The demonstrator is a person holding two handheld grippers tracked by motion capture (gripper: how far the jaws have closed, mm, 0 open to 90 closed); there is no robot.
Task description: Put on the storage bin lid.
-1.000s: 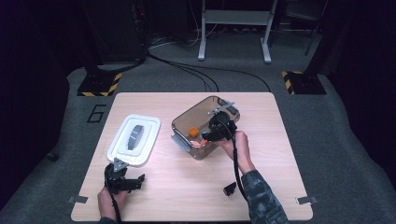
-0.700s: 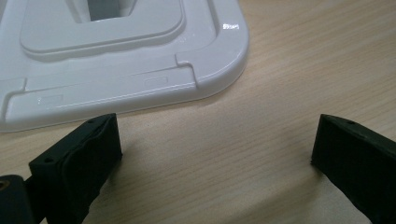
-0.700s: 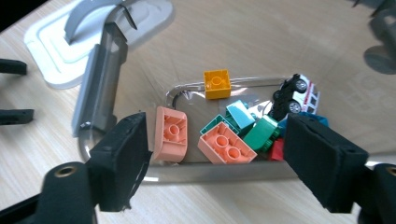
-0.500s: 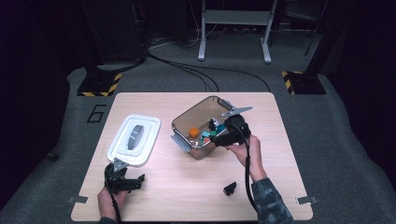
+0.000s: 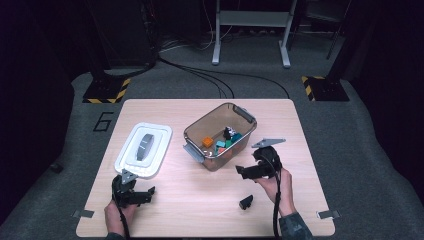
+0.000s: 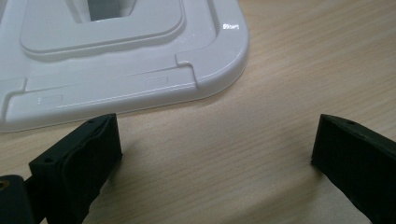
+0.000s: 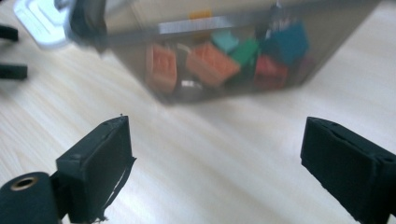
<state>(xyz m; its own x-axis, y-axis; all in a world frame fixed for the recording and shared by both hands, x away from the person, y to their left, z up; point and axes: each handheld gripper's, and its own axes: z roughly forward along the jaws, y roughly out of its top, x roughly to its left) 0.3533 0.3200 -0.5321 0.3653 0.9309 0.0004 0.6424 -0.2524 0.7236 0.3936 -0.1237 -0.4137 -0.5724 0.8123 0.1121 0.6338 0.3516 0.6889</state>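
White plastic lid (image 5: 144, 150) left of clear brown plastic bin (image 5: 210, 162); left claw (image 5: 145, 194) released, empty. Small black block (image 5: 245, 202) on wooden desk (image 5: 300, 130), near side of bin. Right claw (image 5: 239, 172) just been opening, nothing between the jaws. Risk: clipping bin wall, knocking block away.

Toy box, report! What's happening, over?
Right gripper open, jaws just widened, nothing between them. Left gripper open by lid. Box holds blocks. Small black piece loose on table.
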